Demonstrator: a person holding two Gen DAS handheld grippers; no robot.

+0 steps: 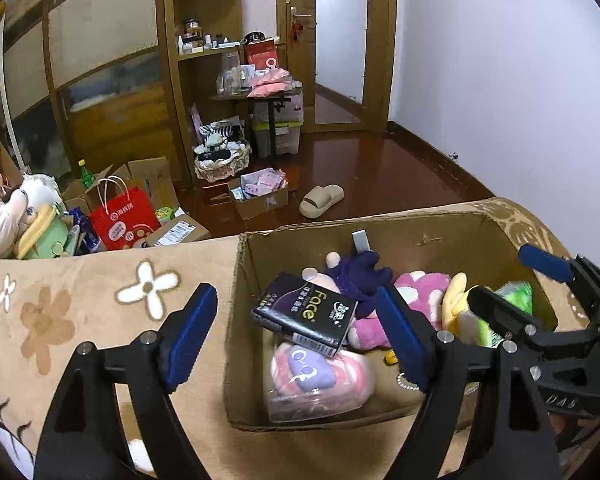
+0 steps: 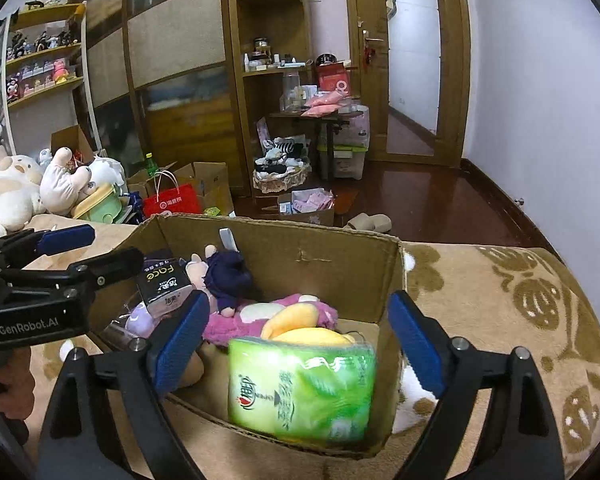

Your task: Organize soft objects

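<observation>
The left gripper point(image 1: 296, 340) hangs spread over the left part of the cardboard box point(image 1: 452, 236), pinching nothing; the black tissue pack point(image 1: 304, 314) lies between and beyond its pads, tilted on a pink-and-purple plush point(image 1: 320, 372). The right gripper point(image 2: 300, 344) is spread too, over the box's right part. The green tissue pack point(image 2: 300, 384) sits between its pads, touching neither as far as can be told, though its blurred edges make that uncertain; it may be dropping or settling against the near wall.

Both packs are in the box with the toys: a dark blue doll point(image 2: 228, 276), a magenta plush point(image 2: 236, 328) and a yellow plush point(image 2: 300, 320). The box stands on a floral cover point(image 1: 80, 300).

The relation that matters: each pack lies straight ahead of and below its own gripper, so the left hand is nearer the black pack and the right nearer the green. The black pack's long axis runs slantwise, up-left to down-right, in the left view; the green pack stands roughly upright.

The right view alone shows the green pack whole and a hand point(image 2: 12, 376) on the left tool. The left view alone shows the bottom of the box's left side.

More plush toys point(image 2: 32, 188) wait beyond the cover, well apart from both grippers.
</observation>
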